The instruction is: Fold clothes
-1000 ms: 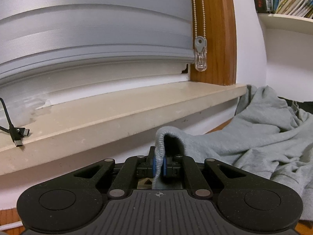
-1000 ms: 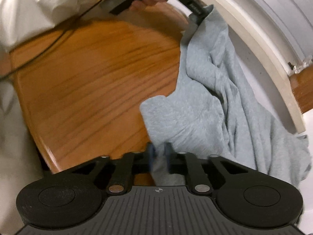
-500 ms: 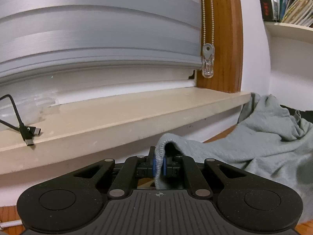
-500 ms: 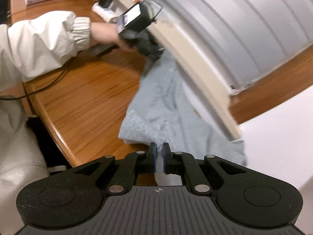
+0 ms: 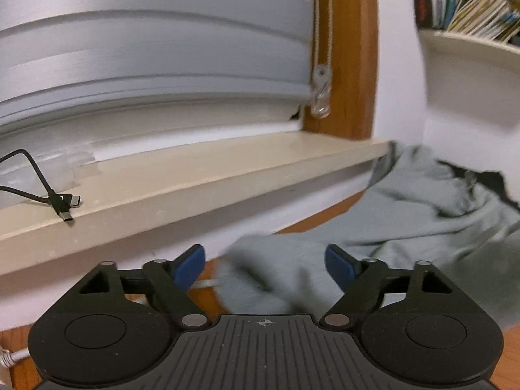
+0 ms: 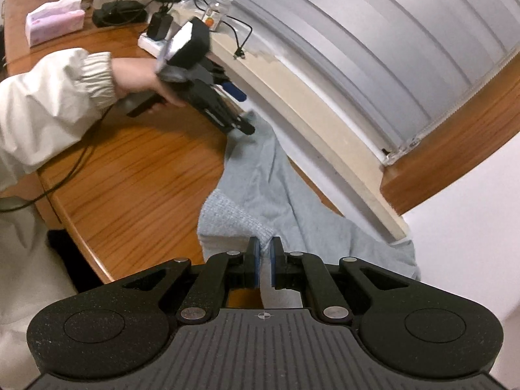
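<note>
Left wrist view: my left gripper (image 5: 265, 265) gapes over the grey garment (image 5: 422, 214); my right gripper (image 6: 265, 253) pinches its ribbed edge above the wooden table (image 6: 136, 175).

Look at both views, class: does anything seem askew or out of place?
Yes. The grey garment lies rumpled along the wooden table, one end bunched against the wall under the windowsill. A loose charging cable dangles over the sill's edge.

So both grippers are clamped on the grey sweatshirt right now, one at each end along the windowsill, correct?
Not quite. Only the right gripper is clamped on the grey sweatshirt. The left gripper is open, its blue pads spread wide with the cloth lying loose between them, as the left wrist view shows. The windowsill part is right.
</note>
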Demonstrator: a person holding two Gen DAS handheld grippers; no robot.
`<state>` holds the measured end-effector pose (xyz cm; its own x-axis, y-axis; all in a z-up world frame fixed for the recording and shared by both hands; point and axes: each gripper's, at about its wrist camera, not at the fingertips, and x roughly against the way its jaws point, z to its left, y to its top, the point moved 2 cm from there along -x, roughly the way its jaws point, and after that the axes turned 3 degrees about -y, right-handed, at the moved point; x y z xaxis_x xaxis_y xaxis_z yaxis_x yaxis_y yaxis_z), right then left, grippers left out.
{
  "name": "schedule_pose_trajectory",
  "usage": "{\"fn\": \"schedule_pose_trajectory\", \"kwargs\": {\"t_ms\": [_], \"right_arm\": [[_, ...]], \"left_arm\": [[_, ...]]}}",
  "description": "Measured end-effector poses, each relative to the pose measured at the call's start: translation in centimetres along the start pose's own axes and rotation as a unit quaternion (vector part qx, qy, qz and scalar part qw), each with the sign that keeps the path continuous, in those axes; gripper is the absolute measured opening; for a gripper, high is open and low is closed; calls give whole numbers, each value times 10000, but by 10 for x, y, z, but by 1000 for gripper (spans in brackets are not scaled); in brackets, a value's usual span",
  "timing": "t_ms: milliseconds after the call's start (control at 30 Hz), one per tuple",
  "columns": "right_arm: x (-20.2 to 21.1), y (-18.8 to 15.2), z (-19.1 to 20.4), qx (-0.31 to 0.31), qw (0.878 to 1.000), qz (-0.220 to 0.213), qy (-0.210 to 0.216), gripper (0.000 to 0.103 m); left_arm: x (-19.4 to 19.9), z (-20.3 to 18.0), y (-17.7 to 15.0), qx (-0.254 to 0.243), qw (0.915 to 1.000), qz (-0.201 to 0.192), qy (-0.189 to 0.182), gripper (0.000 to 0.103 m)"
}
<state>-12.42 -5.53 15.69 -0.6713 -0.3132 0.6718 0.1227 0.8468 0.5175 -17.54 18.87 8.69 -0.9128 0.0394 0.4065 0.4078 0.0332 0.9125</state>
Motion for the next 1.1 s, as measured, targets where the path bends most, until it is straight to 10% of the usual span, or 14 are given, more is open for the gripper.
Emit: {"fn": "schedule_pose_trajectory", "kwargs": {"t_ms": [267, 500, 667, 967, 1100], "right_arm": [[-29, -7, -14, -199, 9998, -19, -39, 7], [-53, -11, -25, -405, 9992, 12, -52, 7], [-66, -13, -33, -590, 9983, -12, -44, 7], [-69, -19, -40, -849, 9963, -104, 56, 7], [-74, -25, -39, -881, 9960, -66, 96, 8]], "left_arm": [[23, -54, -7, -785, 9950, -289, -549, 86], [33, -107, -16, -497, 9889, -406, -1338, 85], [41, -142, -15, -450, 9849, -540, -1583, 56], [16, -192, -1, -566, 9813, -402, -1793, 56], [-6, -192, -1, -468, 9820, -319, -1801, 4]]}}
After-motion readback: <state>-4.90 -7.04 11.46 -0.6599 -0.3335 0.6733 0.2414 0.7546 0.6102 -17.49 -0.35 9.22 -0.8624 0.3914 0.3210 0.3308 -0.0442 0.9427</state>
